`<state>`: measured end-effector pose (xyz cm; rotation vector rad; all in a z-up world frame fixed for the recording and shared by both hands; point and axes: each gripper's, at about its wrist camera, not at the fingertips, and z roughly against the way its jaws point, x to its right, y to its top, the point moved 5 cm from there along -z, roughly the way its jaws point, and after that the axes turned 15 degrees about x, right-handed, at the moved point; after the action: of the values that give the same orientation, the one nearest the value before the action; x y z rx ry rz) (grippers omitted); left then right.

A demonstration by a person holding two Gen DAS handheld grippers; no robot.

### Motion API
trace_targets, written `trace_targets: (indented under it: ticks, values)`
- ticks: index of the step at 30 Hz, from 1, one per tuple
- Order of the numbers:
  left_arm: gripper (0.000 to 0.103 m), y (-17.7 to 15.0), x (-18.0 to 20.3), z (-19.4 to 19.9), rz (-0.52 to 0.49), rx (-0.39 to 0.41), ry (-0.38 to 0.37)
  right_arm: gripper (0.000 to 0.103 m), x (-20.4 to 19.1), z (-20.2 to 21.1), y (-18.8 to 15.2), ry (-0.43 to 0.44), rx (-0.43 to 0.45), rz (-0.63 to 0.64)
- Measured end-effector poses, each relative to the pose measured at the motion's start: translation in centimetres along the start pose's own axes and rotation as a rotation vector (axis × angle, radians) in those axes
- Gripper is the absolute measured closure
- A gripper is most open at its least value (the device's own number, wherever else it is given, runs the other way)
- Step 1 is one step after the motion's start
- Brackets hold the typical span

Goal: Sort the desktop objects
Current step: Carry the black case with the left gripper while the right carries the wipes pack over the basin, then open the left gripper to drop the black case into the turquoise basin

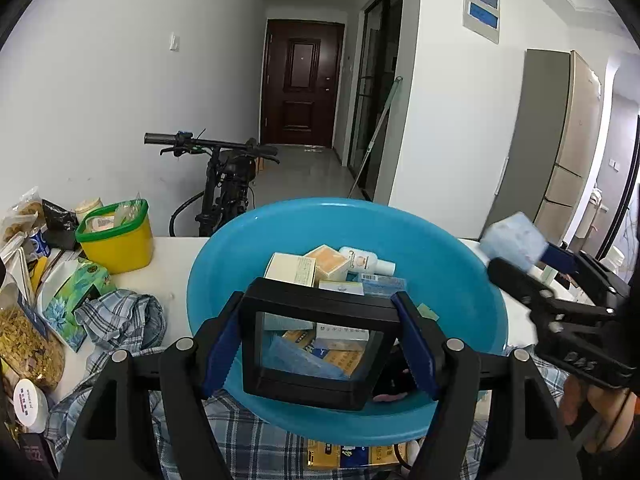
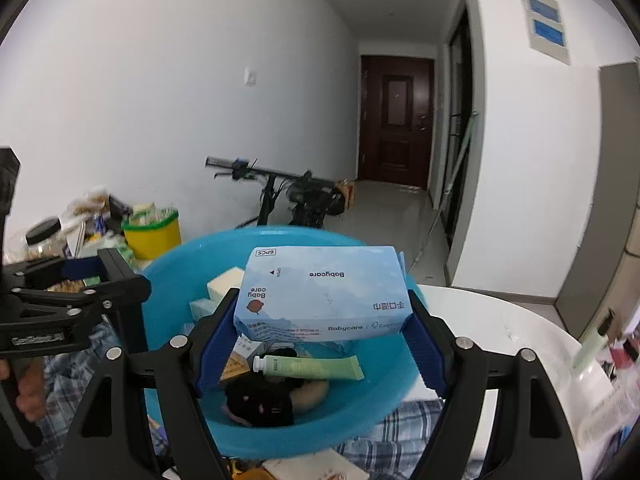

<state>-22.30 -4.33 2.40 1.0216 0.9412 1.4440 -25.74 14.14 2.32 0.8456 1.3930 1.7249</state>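
Nearby, yellow tub (image 1: 116,242), plaid shirt (image 1: 120,320) beside blue basin (image 1: 460,264), bicycle (image 1: 224,176) behind.

Both grippers, left gripper (image 1: 320,344) and right gripper (image 2: 322,344), are black-framed with silver screws and ridged blue fingers (image 1: 218,350).

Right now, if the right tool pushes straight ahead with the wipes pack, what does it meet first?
Probably the blue basin's far wall, passing above the boxes inside; depth is unclear. The right tool holds the wipes pack over the basin.
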Motion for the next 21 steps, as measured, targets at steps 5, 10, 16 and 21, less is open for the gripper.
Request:
trace_targets:
  ticks: [5,10,16,21]
  values:
    - [0.029,-0.9,0.4,-0.8,-0.023,-0.018,0.018,0.027,-0.4,-1.0,-1.8,0.021,-0.015,0.016]
    - [0.029,-1.1,0.9,-0.7,-0.038,-0.011,0.01,0.027,-0.7,-0.8,-2.1,0.029,-0.014,0.01]
    - [0.029,-0.6,0.7,-0.1,-0.032,0.028,0.016,0.027,-1.3,-0.4,-1.8,0.04,0.002,0.02]
    - [0.029,0.0,0.9,0.5,-0.025,0.065,-0.009,0.027,-1.6,-0.2,-1.9,0.047,0.001,0.025]
